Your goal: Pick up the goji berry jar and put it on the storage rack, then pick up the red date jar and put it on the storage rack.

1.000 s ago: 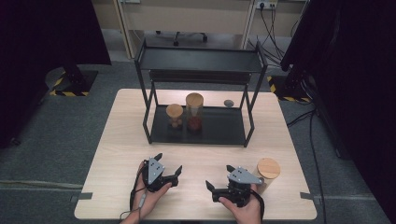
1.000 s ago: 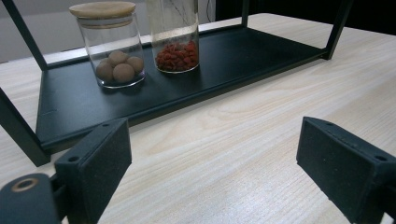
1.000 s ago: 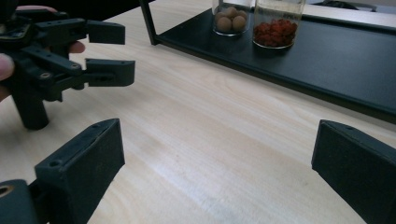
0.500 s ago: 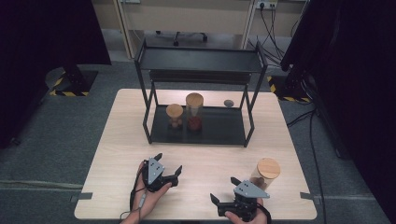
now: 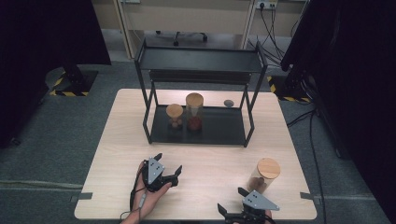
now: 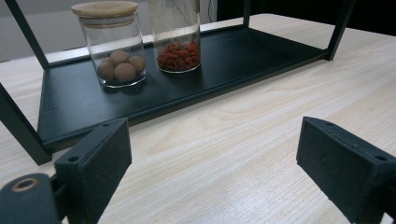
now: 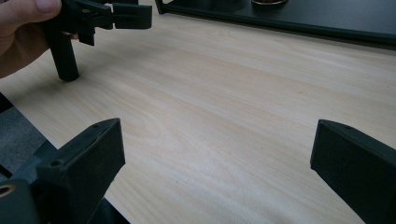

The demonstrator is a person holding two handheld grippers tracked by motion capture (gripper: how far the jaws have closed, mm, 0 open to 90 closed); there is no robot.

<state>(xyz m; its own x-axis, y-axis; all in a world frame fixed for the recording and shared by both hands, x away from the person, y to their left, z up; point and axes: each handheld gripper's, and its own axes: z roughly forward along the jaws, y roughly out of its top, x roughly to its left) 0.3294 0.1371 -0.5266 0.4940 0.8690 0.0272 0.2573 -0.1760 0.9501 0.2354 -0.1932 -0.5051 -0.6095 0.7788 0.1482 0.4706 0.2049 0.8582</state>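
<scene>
The jar point(image 5: 265, 175) with the wooden lid stands alone on the table point(image 5: 116, 140), well in front of the rack point(image 5: 198, 130) and off its right front corner. It is upright and nothing touches it.

A second ago the right gripper point(image 5: 236, 212) sat just left of this jar, close beside it; half a second ago it had slid back toward the table's front edge, and now it lies lower again, at that edge, below and left of the jar. Its jaws are spread wide with nothing between them; in the right gripper view they frame bare tabletop, with the rack's lower shelf point(image 7: 299, 18) far ahead. That reads as a release and retreat, or a re-aim before a fresh approach; I cannot tell which. Either way the jar is free, and a grasp would need the hand to come forward and to the right.

The left gripper point(image 5: 166, 173) has not moved: it rests in front of the rack's left half, jaws also wide apart and empty. Its view looks at the shelf, where a short jar of brown balls point(image 6: 116, 49) and a taller jar of red bits point(image 6: 177, 37) stand side by side.
</scene>
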